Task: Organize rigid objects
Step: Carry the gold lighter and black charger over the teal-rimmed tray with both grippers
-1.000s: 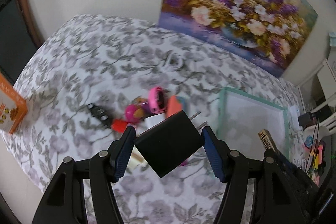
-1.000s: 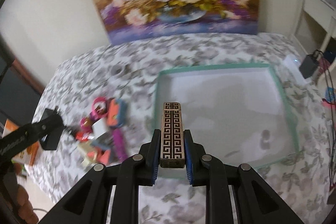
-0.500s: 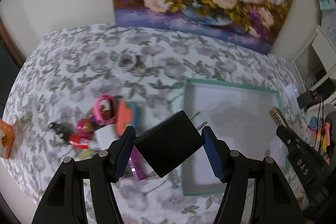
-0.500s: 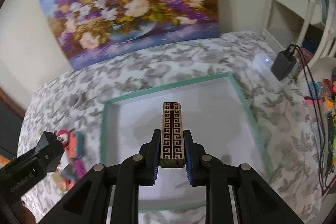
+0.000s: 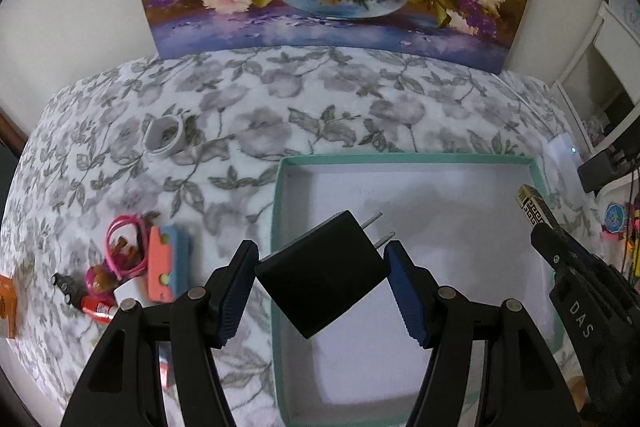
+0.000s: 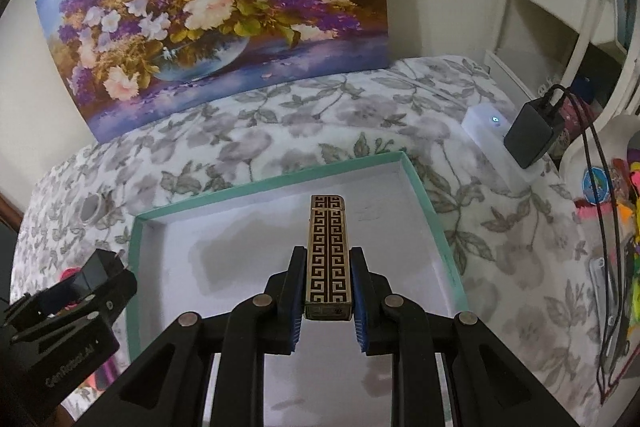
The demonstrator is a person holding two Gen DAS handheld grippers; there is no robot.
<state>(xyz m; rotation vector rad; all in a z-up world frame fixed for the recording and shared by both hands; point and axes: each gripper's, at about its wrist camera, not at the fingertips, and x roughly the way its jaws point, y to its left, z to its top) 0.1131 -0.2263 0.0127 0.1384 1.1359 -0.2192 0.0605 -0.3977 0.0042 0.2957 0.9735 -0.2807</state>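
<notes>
Both claws loaded above the teal tray

The left gripper clamps a black plug adapter, prongs toward 1 o'clock, over the teal tray near its 9 o'clock rim. The right gripper is pinched narrow on a gold key-pattern lighter above the tray's middle. Toy clutter lies at 9 o'clock on the floral cover.

bed under grey floral cover carries all. teal-rimmed shallow box lies right of centre, white inside. white ring-shaped piece, maybe tape roll, lies far left, well apart. cluster of small toys left of box. white device with small light at right edge.
</notes>
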